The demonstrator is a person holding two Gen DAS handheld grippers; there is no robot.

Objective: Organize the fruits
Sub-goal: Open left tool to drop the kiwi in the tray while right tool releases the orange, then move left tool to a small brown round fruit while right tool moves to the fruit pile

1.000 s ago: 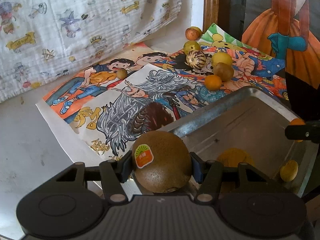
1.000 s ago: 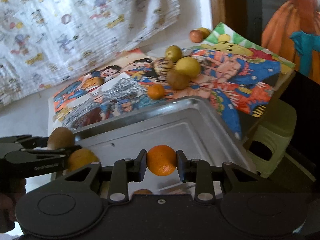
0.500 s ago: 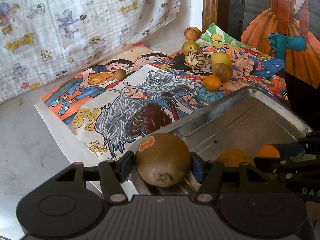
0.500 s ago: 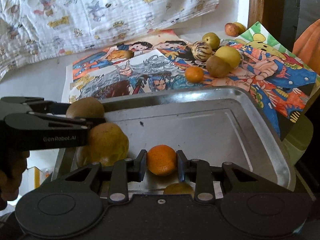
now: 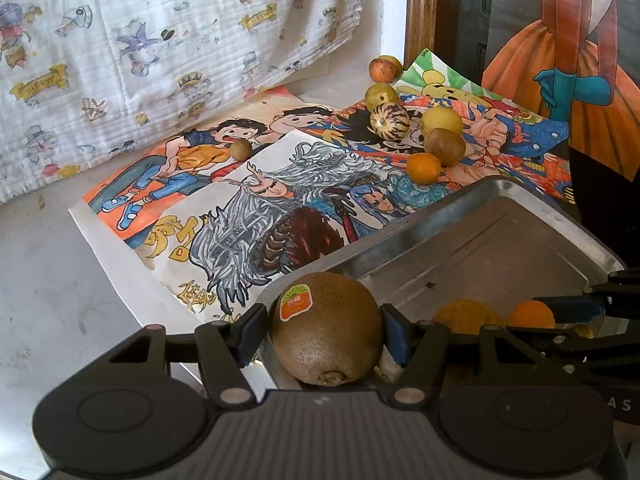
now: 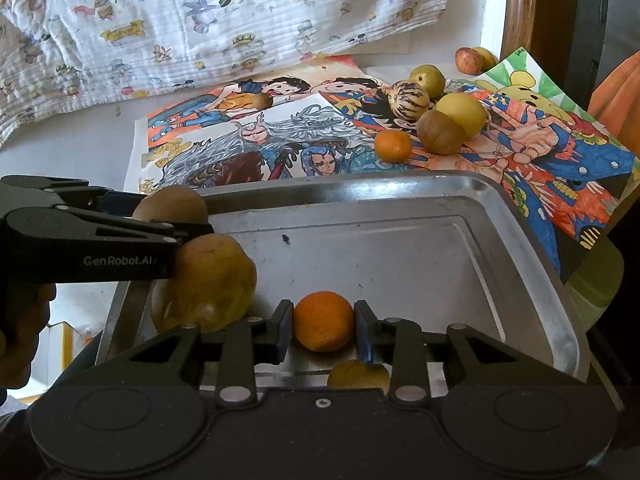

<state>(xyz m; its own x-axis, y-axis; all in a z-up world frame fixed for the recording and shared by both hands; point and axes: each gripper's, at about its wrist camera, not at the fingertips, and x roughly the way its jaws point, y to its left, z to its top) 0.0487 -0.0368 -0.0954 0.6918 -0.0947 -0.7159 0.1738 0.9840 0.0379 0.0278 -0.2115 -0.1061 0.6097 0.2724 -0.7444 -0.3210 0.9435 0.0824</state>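
The left claw [image 5: 326,334] clamps a kiwi [image 5: 326,334] at the metal tray's [image 6: 400,188] corner. The right claw [image 6: 323,322] clamps a mandarin [image 6: 323,322] over the tray.

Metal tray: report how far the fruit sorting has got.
Done: a large yellow-orange fruit lies in the metal tray. In hand: left gripper holds a brown kiwi; right gripper holds a small orange. Left: about eight fruits on the drawings, including a striped melon.

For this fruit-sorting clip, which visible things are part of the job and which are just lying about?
Part of the job:
- kiwi in the left gripper
- orange in the right gripper
- metal tray
- large yellow fruit in the tray
- loose fruits on the drawings, e.g. striped melon

Lying about:
- cartoon drawings
- printed cloth
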